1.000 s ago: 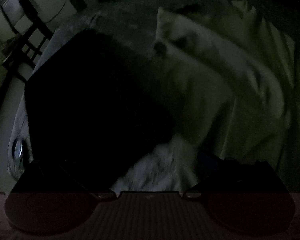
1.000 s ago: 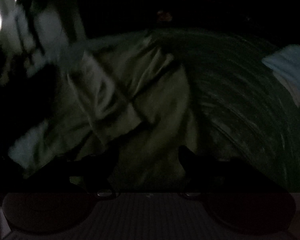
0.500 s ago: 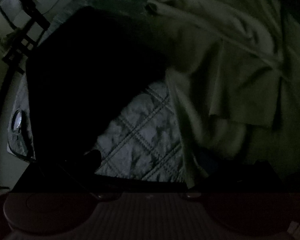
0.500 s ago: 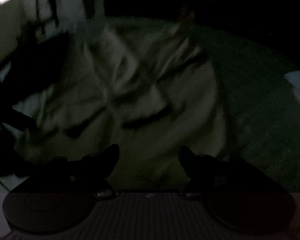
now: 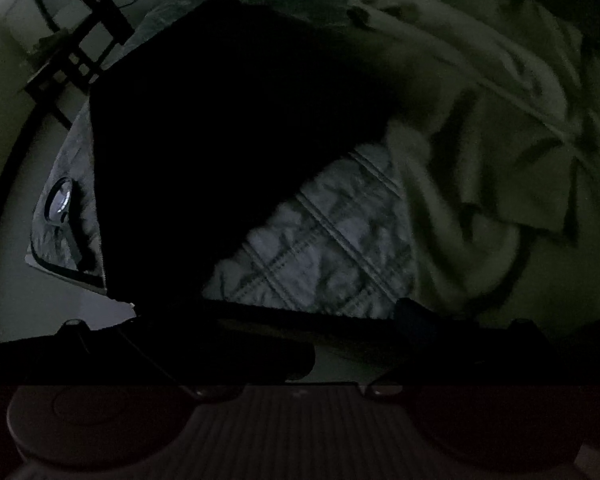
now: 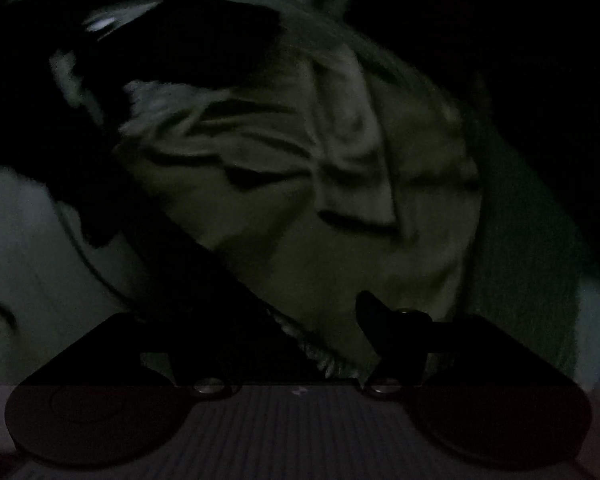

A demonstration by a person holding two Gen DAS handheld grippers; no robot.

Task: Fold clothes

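A pale, olive-tinged garment (image 5: 512,128) lies crumpled in the right half of the left wrist view, in very dim light. Its cloth is bunched into long creases and overlapping flaps, with one straight hem edge running across the upper part; it is not folded flat. Its lower left edge sags in a rounded roll against a quilted cover (image 5: 332,248) stitched in diamonds, on which it rests. A black garment (image 5: 228,140) (its shape and detail lost in the darkness) lies spread to the left, overlapping the same cover. In the right wrist view the pale garment (image 6: 340,184) fills the centre, heavily wrinkled and blurred.
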